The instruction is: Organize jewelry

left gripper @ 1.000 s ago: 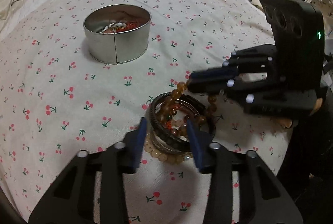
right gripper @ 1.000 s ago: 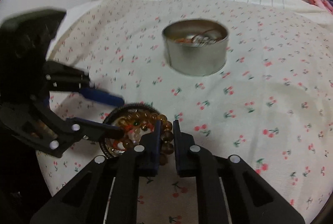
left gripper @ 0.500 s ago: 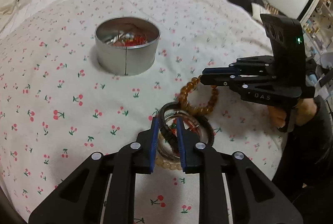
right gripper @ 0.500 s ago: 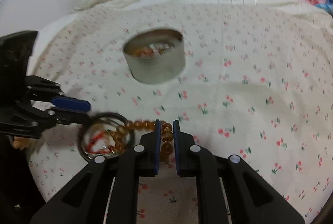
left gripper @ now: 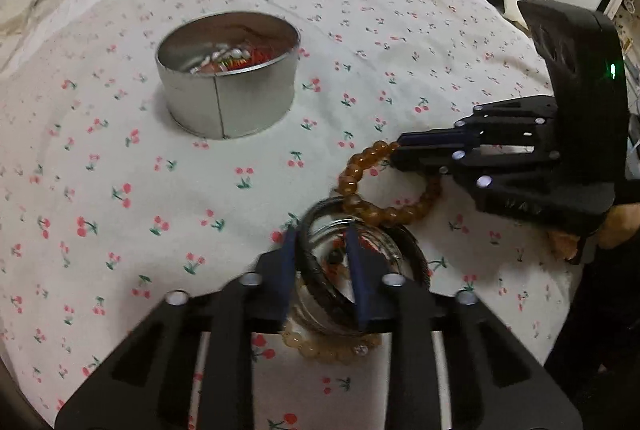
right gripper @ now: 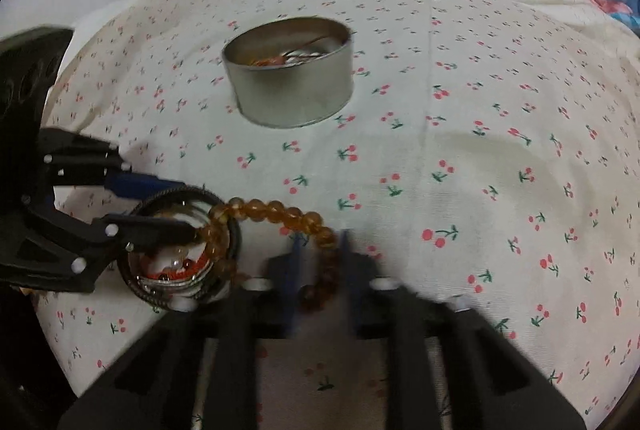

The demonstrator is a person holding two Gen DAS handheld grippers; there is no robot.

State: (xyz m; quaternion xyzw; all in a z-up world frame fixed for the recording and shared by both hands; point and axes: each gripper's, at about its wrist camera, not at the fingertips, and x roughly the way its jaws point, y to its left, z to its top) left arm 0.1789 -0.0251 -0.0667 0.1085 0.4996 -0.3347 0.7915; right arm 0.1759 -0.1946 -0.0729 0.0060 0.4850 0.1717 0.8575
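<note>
Item: amber round-bead bracelet (left gripper: 384,186), now drawn half clear of the stacked bangles (left gripper: 360,262) on our cherry-print bedspread (left gripper: 200,198). Our right gripper (right gripper: 320,262) jaws are closing on it; left gripper (left gripper: 322,270) jaws, narrowed, pin the stack. Round silver tin (left gripper: 228,78) awaits.

Opposed downward wrist views, tin (left gripper: 227,74) shared, seemingly.

Amber bead bracelet (right gripper: 280,216) is seen between closing jaws of R gripper (right gripper: 320,254). Its far end lies over bangle stack (right gripper: 180,258), gripped by L gripper (right gripper: 176,206). Round tin (right gripper: 292,86) is set well behind.
</note>
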